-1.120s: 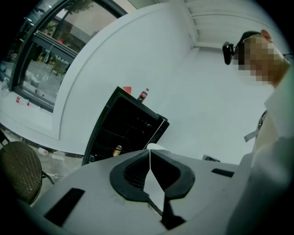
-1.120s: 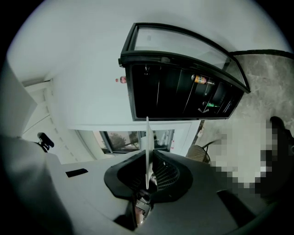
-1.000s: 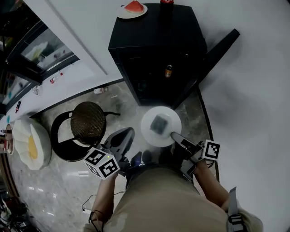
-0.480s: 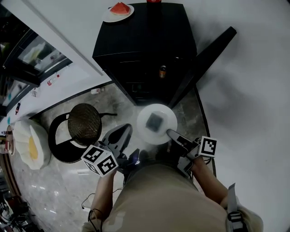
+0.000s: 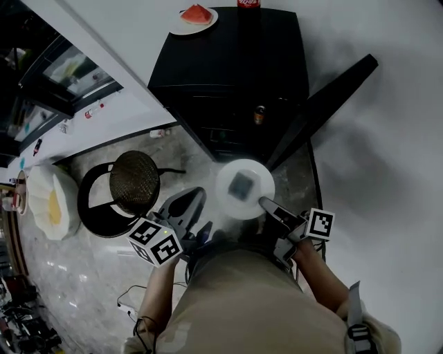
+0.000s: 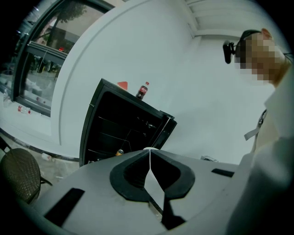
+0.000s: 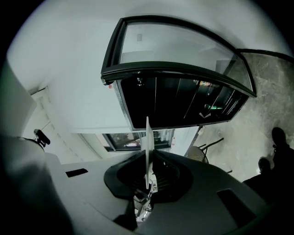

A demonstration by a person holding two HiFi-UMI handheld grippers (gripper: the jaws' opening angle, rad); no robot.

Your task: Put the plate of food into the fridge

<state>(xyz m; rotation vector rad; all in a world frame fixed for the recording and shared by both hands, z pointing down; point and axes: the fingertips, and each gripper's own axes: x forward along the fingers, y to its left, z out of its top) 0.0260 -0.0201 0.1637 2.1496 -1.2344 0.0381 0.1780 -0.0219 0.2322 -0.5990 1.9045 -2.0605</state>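
Observation:
The white plate (image 5: 243,188) with a dark square of food (image 5: 242,185) on it hangs level just in front of the open black fridge (image 5: 232,76). My right gripper (image 5: 266,205) is shut on its near right rim. In the right gripper view the plate (image 7: 147,137) shows edge-on as a thin white line between the jaws of that gripper (image 7: 147,174), with the dark fridge (image 7: 183,101) ahead. My left gripper (image 5: 185,207) is to the left of the plate, shut and empty. Seen from the left gripper (image 6: 149,158), the fridge (image 6: 124,124) shows its open shelves.
The fridge door (image 5: 325,104) stands swung open to the right. A can (image 5: 259,114) sits on a shelf inside. A plate of watermelon (image 5: 196,15) and a cola bottle (image 5: 248,3) are on the fridge top. A wicker chair (image 5: 135,181) stands at the left.
Both grippers and the plate have shifted a little in front of the open fridge. The right gripper's hold on the plate rim is the same, and the left stays shut.

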